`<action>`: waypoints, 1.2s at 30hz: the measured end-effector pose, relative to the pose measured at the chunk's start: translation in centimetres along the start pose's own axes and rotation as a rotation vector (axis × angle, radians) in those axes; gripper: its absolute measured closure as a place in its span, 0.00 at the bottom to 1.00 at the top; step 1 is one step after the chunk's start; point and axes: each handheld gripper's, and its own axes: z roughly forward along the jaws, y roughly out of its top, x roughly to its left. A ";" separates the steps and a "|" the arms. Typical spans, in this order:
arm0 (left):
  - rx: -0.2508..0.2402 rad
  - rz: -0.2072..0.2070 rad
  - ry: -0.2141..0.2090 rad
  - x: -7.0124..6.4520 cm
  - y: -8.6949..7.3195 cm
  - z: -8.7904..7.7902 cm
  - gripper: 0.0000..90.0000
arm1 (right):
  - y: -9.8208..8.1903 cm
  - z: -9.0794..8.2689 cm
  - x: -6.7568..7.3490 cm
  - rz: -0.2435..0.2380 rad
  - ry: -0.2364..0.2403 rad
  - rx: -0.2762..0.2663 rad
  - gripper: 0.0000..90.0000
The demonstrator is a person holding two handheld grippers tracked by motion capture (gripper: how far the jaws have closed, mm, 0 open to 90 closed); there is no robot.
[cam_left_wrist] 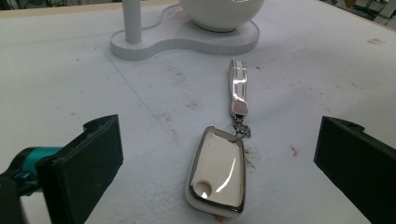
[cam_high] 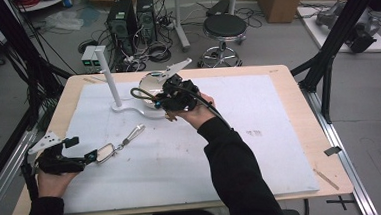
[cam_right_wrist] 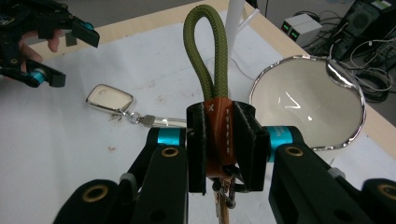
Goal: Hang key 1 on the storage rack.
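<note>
Because the right gripper (cam_right_wrist: 219, 140) has its jaws clenched on the orange leather wrap of a rope-loop keychain (cam_right_wrist: 208, 56), that's the thing in hand: olive braided cord, soft and floppy above the pinch, light, w/ a metal ring and prob. a key hanging below the jaws (too cropped to be sure). Stitched leather is the firmest, least slippery spot, so the hold looks well placed; the cord itself would bend away. It's held up in the air over the far-middle of the table, just in front of a shiny bowl (cam_right_wrist: 308, 100) sitting on a white stand base (cam_left_wrist: 187, 42) w/ a post. Nearer the person, a glossy cream car key fob (cam_left_wrist: 217, 175) w/ chrome rim and strap lies flat on the white mat (cam_high: 261, 153), smooth, likely slippery, best taken across its narrow sides. Left gripper (cam_left_wrist: 219, 163) sits released, jaws wide either side of the fob, not touching.
</note>
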 end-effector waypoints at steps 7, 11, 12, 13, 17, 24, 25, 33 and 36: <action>0.000 0.001 -0.002 0.0 0.0 0.0 0.02 | 2.0 0.8 0.1 -0.021 0.010 0.005 0.84; 0.000 0.000 -0.002 0.0 0.0 0.0 0.02 | 3.2 1.4 0.2 -0.031 0.013 0.006 0.84; -0.001 -0.001 -0.003 0.0 0.0 0.0 0.02 | 3.2 1.4 0.2 -0.031 0.013 0.006 0.84; -0.001 0.000 -0.002 0.0 0.0 0.0 0.02 | 3.7 1.6 0.2 -0.039 0.011 0.007 0.84; -0.003 0.000 -0.002 0.0 0.0 0.0 0.02 | 4.7 2.1 0.4 -0.043 0.016 0.007 0.84; -0.003 0.001 -0.004 0.0 0.0 0.0 0.02 | 6.1 3.1 0.4 -0.053 0.021 0.009 0.84; -0.005 0.001 -0.003 0.0 0.0 0.0 0.02 | 6.5 3.5 0.3 -0.050 0.019 0.012 0.84; -0.011 0.003 -0.002 0.1 0.0 0.0 0.02 | 8.0 4.7 -0.3 -0.033 0.028 0.011 0.84; -0.010 0.003 -0.005 0.0 0.0 0.1 0.02 | 8.6 5.2 -0.4 -0.034 0.021 0.019 0.84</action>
